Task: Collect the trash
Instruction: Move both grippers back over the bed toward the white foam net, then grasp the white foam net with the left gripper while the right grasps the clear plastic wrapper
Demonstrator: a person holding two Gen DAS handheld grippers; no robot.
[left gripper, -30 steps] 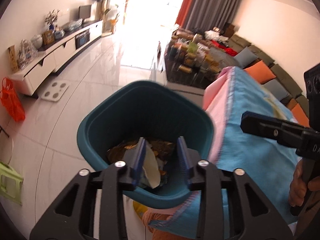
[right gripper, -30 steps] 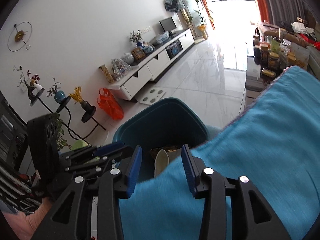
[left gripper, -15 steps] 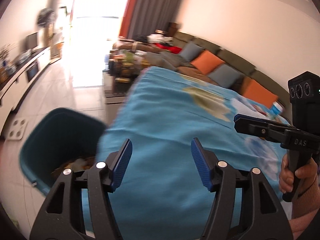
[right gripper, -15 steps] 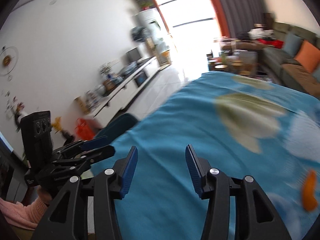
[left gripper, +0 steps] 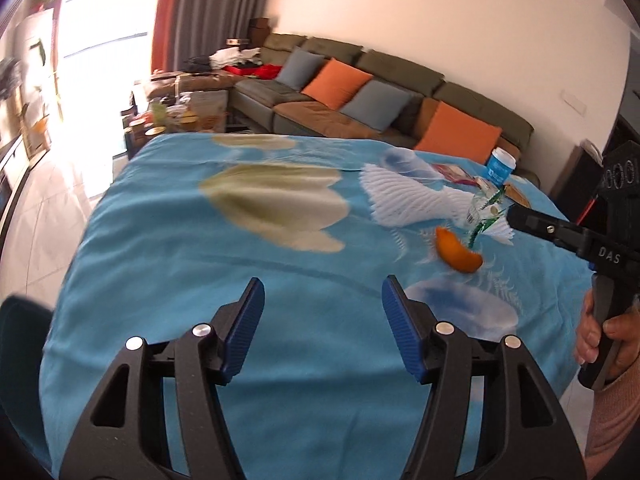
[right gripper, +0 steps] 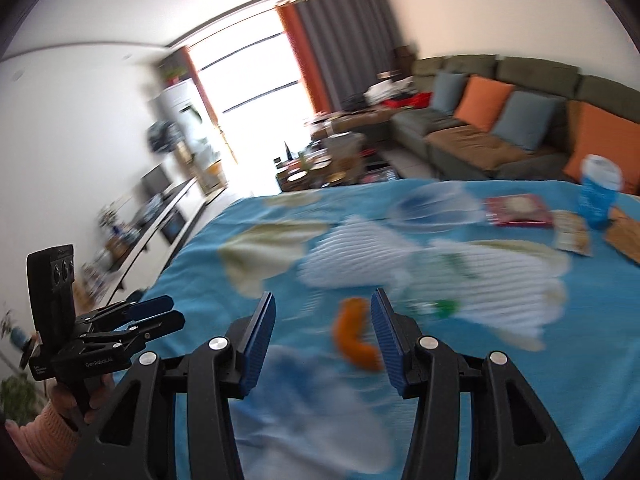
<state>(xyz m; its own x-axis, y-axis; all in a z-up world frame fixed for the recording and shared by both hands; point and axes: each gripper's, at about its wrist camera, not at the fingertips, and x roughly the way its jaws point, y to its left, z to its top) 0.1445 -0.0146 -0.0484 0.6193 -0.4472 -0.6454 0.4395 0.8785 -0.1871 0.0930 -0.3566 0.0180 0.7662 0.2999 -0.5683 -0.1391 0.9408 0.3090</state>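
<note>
An orange peel (left gripper: 457, 254) lies on the blue tablecloth (left gripper: 200, 248), right of centre; in the right wrist view the peel (right gripper: 354, 340) sits just ahead of my right gripper (right gripper: 323, 320), which is open and empty. A clear crumpled plastic bottle (left gripper: 482, 210) lies behind the peel. My left gripper (left gripper: 322, 302) is open and empty above the cloth, left of the peel. The teal trash bin's rim (left gripper: 16, 320) shows at the lower left edge.
A blue paper cup (right gripper: 598, 192), a red packet (right gripper: 516, 210) and other wrappers (right gripper: 572, 234) lie at the table's far right. A sofa with orange and grey cushions (left gripper: 360, 92) stands behind the table. A TV cabinet (right gripper: 160, 216) lines the left wall.
Both grippers swung right from over the trash bin to over the table. The left jaws, near-closed over the bin a second ago, now stand wide. The peel and bottle came into view.
</note>
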